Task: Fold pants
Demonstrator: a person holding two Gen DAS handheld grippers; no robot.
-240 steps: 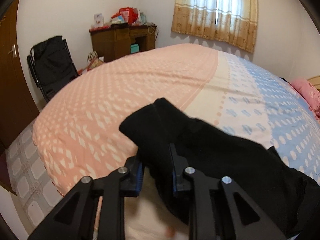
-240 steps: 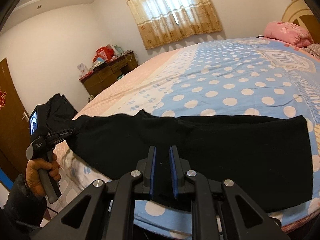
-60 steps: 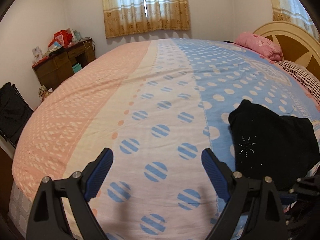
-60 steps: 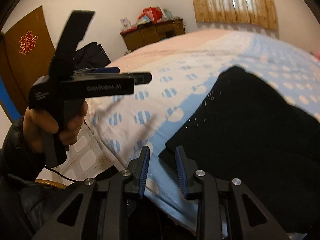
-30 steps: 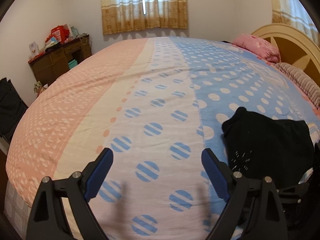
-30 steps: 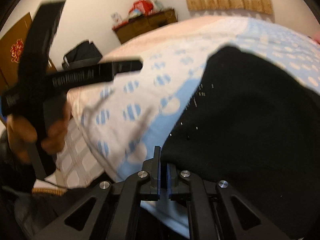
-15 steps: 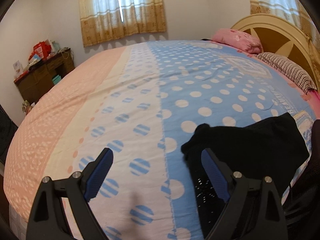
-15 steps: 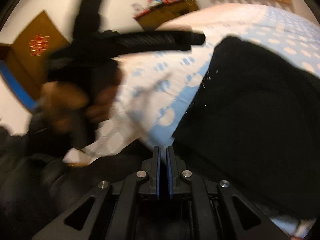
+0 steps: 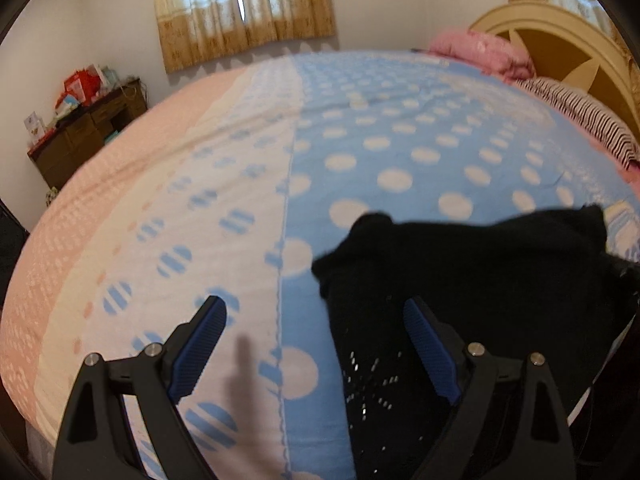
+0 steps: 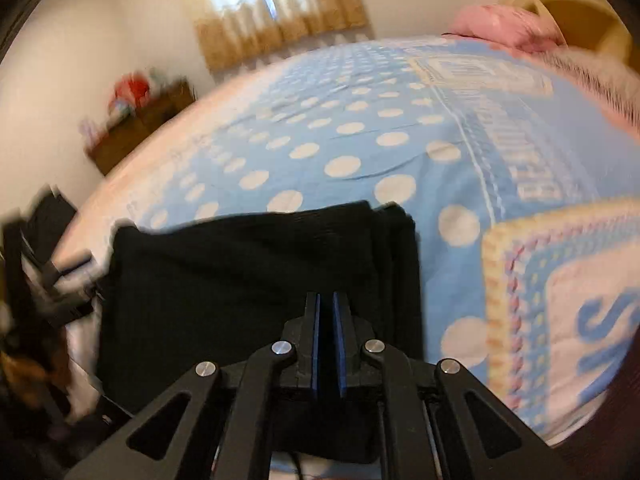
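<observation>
The black pants (image 9: 480,280) lie folded into a rough rectangle on the blue dotted part of the bed, near its front edge. Small sparkly studs show on the near left part. My left gripper (image 9: 314,304) is open wide. It hangs just above the pants' left edge, right finger over the cloth and left finger over bare bedspread. In the right wrist view the pants (image 10: 240,280) fill the lower middle. My right gripper (image 10: 326,300) is shut above their near right part. Whether any cloth is pinched between its pads does not show.
The bed (image 9: 360,140) has pink, white and blue bands. A pink pillow (image 9: 480,52), a striped pillow (image 9: 580,120) and a cream headboard (image 9: 560,40) are at the far right. A cluttered wooden dresser (image 9: 88,132) stands by the left wall under curtains. A hand holding the left gripper (image 10: 40,288) blurs at the left.
My right gripper swung from the pants' near left corner rightward over the cloth, rolling as it went, and stayed shut. The left gripper drifted right to the pants' left edge, still open.
</observation>
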